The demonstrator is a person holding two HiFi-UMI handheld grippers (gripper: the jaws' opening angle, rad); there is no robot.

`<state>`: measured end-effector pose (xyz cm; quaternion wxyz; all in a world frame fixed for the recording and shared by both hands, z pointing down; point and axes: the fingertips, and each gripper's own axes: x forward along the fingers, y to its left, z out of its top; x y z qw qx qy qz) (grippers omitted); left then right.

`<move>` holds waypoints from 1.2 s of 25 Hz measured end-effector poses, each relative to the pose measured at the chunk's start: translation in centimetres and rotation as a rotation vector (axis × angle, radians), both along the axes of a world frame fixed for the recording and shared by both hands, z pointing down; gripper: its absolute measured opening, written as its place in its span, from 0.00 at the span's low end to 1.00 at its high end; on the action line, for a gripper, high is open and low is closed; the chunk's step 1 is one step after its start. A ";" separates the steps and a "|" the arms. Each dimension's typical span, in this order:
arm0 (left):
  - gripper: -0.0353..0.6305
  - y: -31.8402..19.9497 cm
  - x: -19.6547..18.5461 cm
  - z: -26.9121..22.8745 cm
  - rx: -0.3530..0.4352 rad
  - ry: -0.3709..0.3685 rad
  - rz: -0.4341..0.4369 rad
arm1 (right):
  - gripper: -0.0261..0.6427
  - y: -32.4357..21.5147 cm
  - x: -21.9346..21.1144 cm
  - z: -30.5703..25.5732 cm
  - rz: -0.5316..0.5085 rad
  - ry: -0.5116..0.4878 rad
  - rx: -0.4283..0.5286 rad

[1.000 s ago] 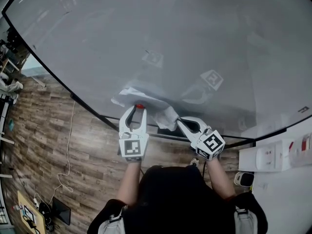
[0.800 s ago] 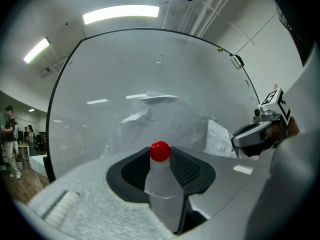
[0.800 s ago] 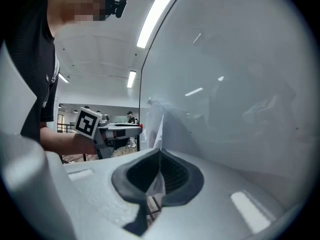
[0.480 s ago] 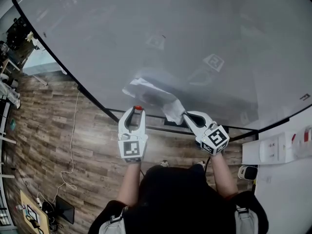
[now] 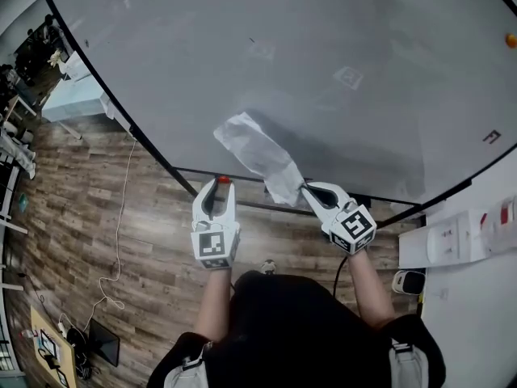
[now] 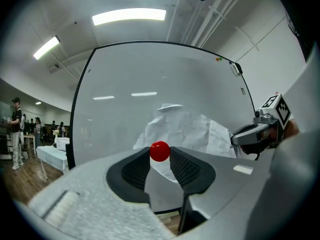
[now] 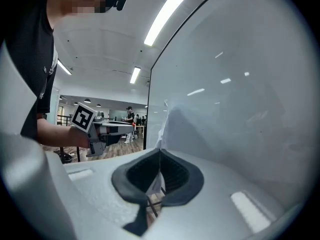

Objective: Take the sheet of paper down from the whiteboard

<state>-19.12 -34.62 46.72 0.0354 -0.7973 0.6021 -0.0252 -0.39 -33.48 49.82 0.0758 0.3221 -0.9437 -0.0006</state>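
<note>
The right gripper (image 7: pixel 159 156) has its jaws pressed together on 1 corner of the crumpled sheet of paper (image 5: pixel 258 153), which stretches from it toward 10 o'clock in front of the whiteboard (image 5: pixel 339 47). At its 9 o'clock, the left gripper (image 5: pixel 220 186) pinches 1 round red magnet (image 6: pixel 159 151) between its jaw tips.

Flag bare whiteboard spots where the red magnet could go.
The glossy white whiteboard is bare above and left of the crumpled white paper sheet. Right side is free too, bar a small dark mark. Crowded: bottom edge, where left gripper with the red round magnet and right gripper sit.
</note>
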 end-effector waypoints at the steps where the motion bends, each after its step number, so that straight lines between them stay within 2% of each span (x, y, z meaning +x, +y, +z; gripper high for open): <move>1: 0.25 0.9 0.6 0.2 0.000 -0.008 -0.002 | 0.05 0.9 0.7 -0.1 -0.001 0.005 0.001; 13: 0.25 15.2 9.2 0.5 -0.039 -0.002 0.041 | 0.05 14.5 7.7 0.2 -0.011 0.049 0.003; 19: 0.25 21.2 10.5 1.6 -0.049 -0.016 0.028 | 0.05 20.0 9.3 1.1 -0.024 0.055 0.004; 25: 0.25 25.0 11.7 1.5 -0.049 -0.039 0.015 | 0.05 24.0 10.3 1.0 -0.036 0.060 0.016; 30: 0.25 26.7 13.6 0.9 -0.048 0.010 0.044 | 0.05 25.7 11.4 1.4 -0.035 0.064 0.009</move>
